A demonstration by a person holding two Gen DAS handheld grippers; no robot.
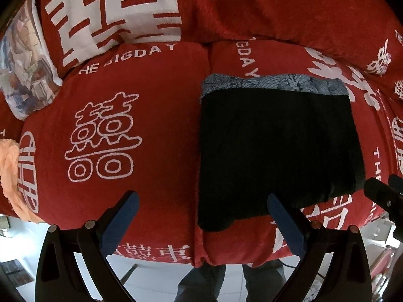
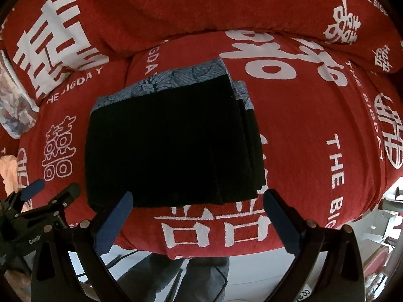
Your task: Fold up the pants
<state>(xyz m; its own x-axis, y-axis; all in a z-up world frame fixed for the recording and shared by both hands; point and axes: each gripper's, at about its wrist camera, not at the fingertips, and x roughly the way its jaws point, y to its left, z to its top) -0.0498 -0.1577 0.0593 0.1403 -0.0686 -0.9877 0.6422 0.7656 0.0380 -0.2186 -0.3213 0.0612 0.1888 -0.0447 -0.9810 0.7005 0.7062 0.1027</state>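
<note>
The black pants [image 1: 274,148] lie folded into a thick rectangle on the red sofa seat [image 1: 161,130], with a blue-grey patterned waistband [image 1: 272,83] at the far edge. In the right wrist view the folded pants [image 2: 166,146] show stacked layers on their right side. My left gripper [image 1: 204,198] is open and empty, hovering above the seat's front edge, left of the pants' near corner. My right gripper [image 2: 197,197] is open and empty, just in front of the pants' near edge. The left gripper also shows in the right wrist view [image 2: 53,188], and the right gripper's tip shows in the left wrist view [image 1: 382,193].
The sofa cover is red with white characters; its backrest [image 2: 201,12] rises behind the seat. A printed pillow [image 1: 25,60] leans at the far left. A peach cloth [image 1: 10,176] lies at the left edge. The person's legs [image 1: 226,284] and tiled floor show below.
</note>
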